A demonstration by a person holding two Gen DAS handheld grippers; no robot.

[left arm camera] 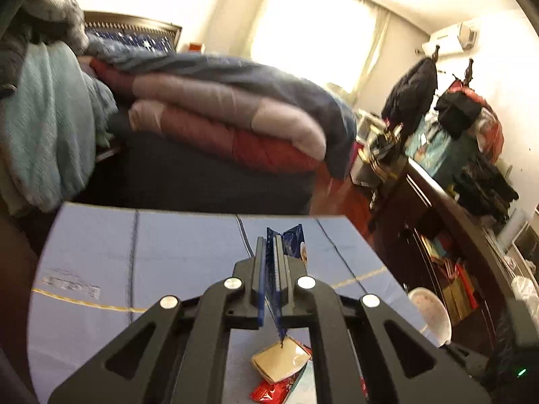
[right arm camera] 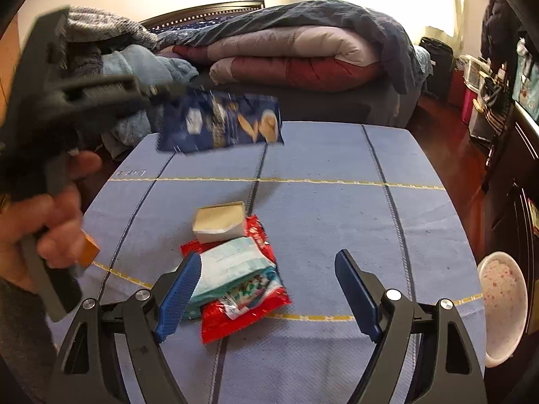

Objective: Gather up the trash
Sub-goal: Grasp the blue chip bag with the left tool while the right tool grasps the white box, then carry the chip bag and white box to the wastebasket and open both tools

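Observation:
My left gripper point(left arm camera: 269, 245) is shut on a dark blue snack wrapper point(left arm camera: 293, 242) and holds it in the air above the blue-clothed table point(left arm camera: 134, 256). In the right wrist view the left gripper point(right arm camera: 158, 92) holds the same blue wrapper point(right arm camera: 222, 124) hanging to its right. My right gripper point(right arm camera: 269, 269) is open and empty, low over the table's near side. Between its fingers and to the left lie a red wrapper point(right arm camera: 242, 316), a pale teal packet point(right arm camera: 232, 269) on top of it, and a small cream box point(right arm camera: 219, 220). The box point(left arm camera: 279, 360) and red wrapper point(left arm camera: 269, 394) also show below the left gripper.
A white bin with a speckled bag point(right arm camera: 502, 303) stands off the table's right edge. A small orange box point(right arm camera: 88, 252) lies at the table's left edge by the hand. A bed with folded quilts point(right arm camera: 296, 57) lies behind the table. Dark shelves point(left arm camera: 448, 262) stand right.

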